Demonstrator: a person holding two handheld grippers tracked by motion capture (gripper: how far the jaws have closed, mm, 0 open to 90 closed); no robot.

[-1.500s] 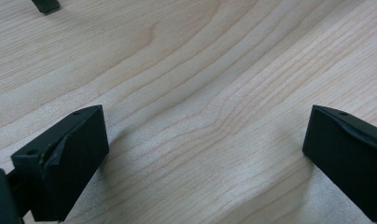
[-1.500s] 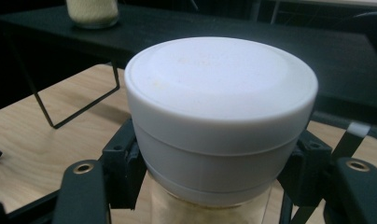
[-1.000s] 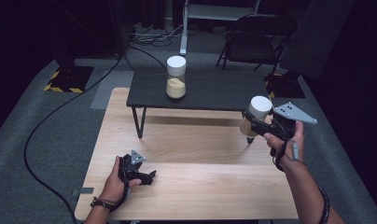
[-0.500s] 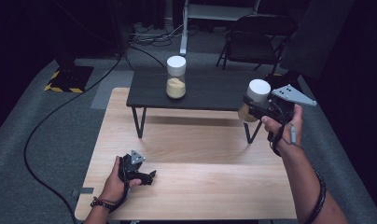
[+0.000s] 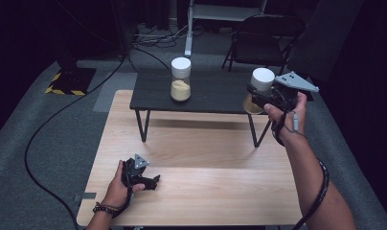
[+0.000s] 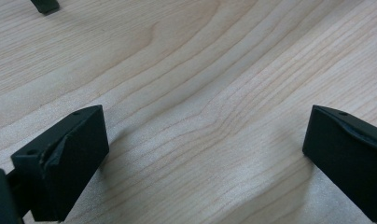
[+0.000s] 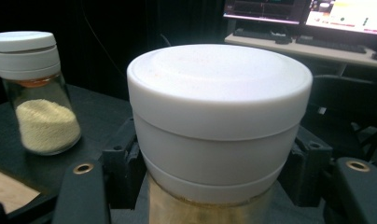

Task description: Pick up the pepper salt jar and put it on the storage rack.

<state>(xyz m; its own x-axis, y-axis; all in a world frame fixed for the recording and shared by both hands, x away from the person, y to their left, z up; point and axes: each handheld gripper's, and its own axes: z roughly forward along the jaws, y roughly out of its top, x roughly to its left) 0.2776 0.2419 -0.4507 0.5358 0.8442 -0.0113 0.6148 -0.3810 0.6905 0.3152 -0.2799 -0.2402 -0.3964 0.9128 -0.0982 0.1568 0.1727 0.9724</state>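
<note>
My right gripper is shut on a glass jar with a white lid and pale grains inside, held upright in the air at the right end of the low black table. In the right gripper view the held jar's white lid looms between the jaws. A second jar of the same kind stands on the black table, left of the held one. My left gripper rests on the wooden table near its front left. Its jaws stand wide apart over bare wood.
A black folding chair and a white stand are behind the black table. Cables run over the grey carpet at left. A desk with lit monitors is far behind in the right gripper view.
My right hand has carried the jar up and away from me, from beside the black table's right leg to its right end. The left hand has stayed put.
</note>
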